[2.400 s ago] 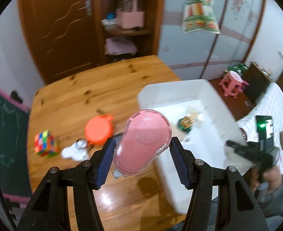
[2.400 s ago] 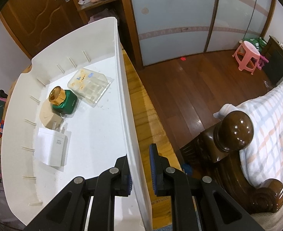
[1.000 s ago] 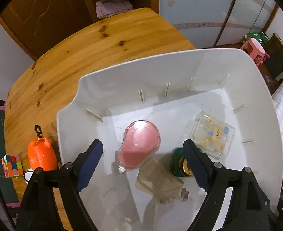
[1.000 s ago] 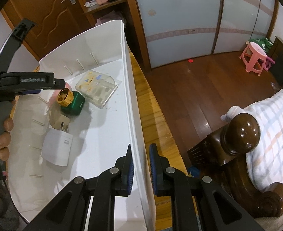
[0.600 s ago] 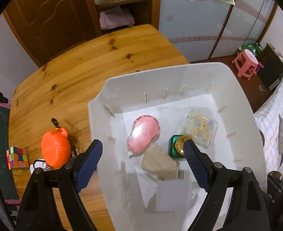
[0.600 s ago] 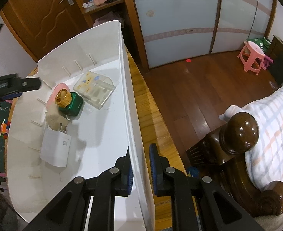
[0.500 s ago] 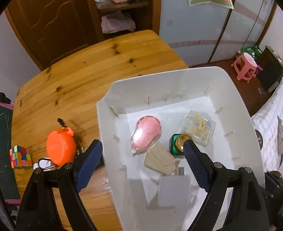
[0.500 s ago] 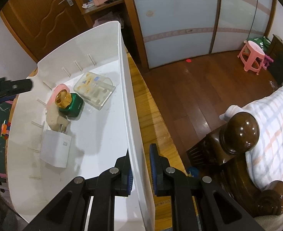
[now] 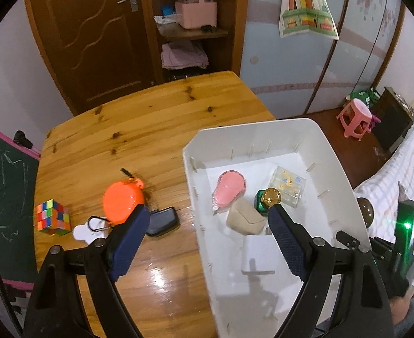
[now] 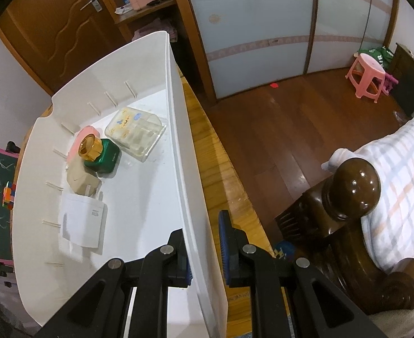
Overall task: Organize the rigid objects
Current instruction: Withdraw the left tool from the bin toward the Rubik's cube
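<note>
A white bin (image 9: 333,152) stands on the wooden table's right side. In it lie a pink container (image 9: 230,190), a green bottle with a gold cap (image 9: 267,201), a clear plastic box (image 9: 288,186), a beige block (image 9: 244,217) and a white charger (image 9: 259,252). My left gripper (image 9: 207,239) is open and empty, above the bin's left wall. My right gripper (image 10: 205,249) is shut on the bin's right wall (image 10: 178,129). On the table left of the bin lie an orange round case (image 9: 122,201), a dark phone-like thing (image 9: 163,221) and a colourful cube (image 9: 52,217).
A white tag with a black clip (image 9: 90,229) lies next to the orange case. A green chalkboard (image 9: 1,197) stands at the table's left. A brown bedpost (image 10: 353,188) and a bed are to the bin's right. A pink stool (image 9: 354,118) stands on the floor.
My left gripper let go of the pink container inside the bin, opened, then drew back up and to the left. My right gripper kept its hold on the bin wall.
</note>
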A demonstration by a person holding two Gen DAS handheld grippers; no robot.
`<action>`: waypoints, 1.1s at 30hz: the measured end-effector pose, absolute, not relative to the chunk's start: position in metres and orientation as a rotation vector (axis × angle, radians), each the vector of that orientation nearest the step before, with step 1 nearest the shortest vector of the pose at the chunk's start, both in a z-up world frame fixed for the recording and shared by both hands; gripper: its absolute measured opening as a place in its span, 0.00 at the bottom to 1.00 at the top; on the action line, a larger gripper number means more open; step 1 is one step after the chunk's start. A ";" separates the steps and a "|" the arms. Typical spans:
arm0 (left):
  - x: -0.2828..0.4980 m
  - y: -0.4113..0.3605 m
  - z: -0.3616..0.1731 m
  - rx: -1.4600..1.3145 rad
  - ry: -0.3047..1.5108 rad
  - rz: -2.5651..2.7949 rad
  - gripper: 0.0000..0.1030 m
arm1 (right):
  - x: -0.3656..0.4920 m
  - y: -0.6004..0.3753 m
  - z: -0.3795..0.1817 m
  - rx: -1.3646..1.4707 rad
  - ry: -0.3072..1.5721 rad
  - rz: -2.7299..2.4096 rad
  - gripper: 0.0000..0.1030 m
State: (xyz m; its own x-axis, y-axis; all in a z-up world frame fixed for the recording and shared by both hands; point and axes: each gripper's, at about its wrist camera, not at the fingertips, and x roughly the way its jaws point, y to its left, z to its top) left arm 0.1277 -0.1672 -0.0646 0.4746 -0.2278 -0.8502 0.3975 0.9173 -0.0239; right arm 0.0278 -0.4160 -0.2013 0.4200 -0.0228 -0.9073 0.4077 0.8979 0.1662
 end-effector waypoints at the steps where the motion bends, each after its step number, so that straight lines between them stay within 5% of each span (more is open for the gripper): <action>1: 0.125 -0.164 -0.062 0.184 1.001 -0.380 0.86 | 0.028 -0.416 -0.201 0.391 1.112 -0.280 0.13; 11: 0.105 -0.121 -0.045 0.161 0.952 -0.338 0.87 | 0.027 -0.417 -0.202 0.402 1.114 -0.299 0.13; 16: 0.097 -0.101 -0.041 0.152 0.926 -0.317 0.96 | 0.027 -0.417 -0.202 0.406 1.115 -0.306 0.13; 33: 0.113 0.012 -0.060 0.029 0.968 -0.100 0.97 | 0.027 -0.416 -0.201 0.395 1.121 -0.320 0.15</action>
State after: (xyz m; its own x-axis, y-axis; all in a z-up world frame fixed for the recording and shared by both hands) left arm 0.1127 0.0124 -0.0600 0.5628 -0.0721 -0.8235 0.0979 0.9950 -0.0202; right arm 0.0268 -0.4159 -0.2006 0.4024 -0.0502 -0.9141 0.4401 0.8862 0.1451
